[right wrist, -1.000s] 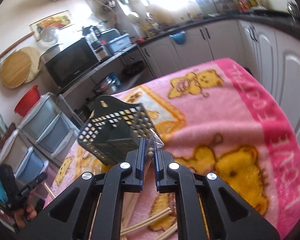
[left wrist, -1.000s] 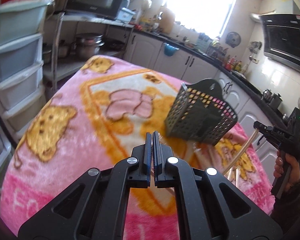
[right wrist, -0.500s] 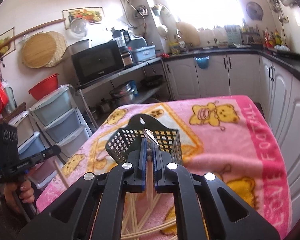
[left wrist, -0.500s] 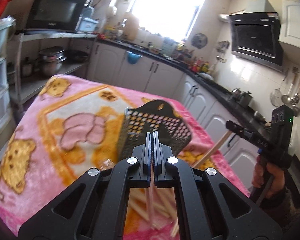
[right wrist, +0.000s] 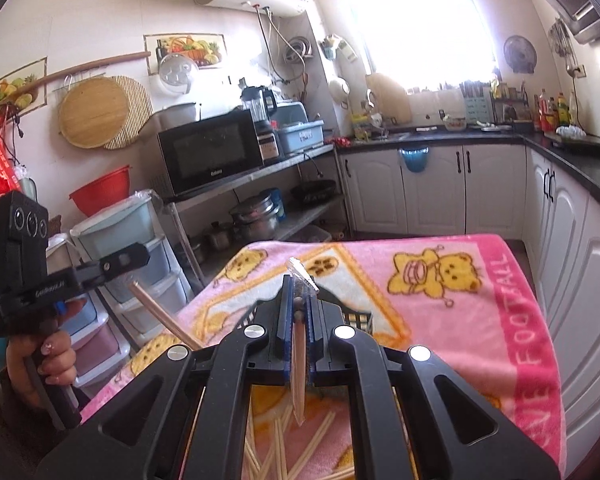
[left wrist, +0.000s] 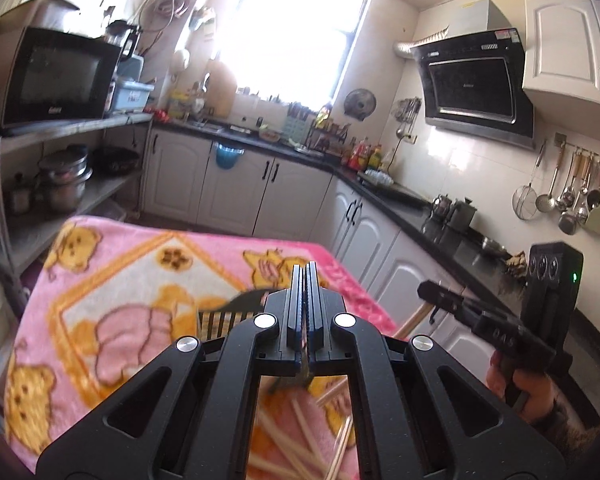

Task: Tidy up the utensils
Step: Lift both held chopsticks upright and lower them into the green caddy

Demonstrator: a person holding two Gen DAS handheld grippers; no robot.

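Note:
My left gripper point(left wrist: 306, 270) is shut on a wooden chopstick; the stick shows slanting down from it in the right wrist view point(right wrist: 162, 316). My right gripper point(right wrist: 299, 282) is shut on a wrapped wooden chopstick point(right wrist: 299, 364), its clear wrapper tip sticking out above the fingers. The dark mesh utensil basket point(left wrist: 236, 312) stands on the pink blanket, mostly hidden behind both grippers; its rim also shows in the right wrist view point(right wrist: 356, 316). Several loose chopsticks point(left wrist: 296, 436) lie on the blanket below the grippers, also in the right wrist view point(right wrist: 276, 448).
The pink teddy-bear blanket point(right wrist: 440, 304) covers the table. Plastic drawers point(right wrist: 132, 264) and a shelf with a microwave point(right wrist: 208, 156) stand at the left. White cabinets point(left wrist: 236, 188) and a black counter run along the back and right.
Both grippers have risen and tilted up, so the basket has dropped low in view behind them. Each stays shut on its chopstick.

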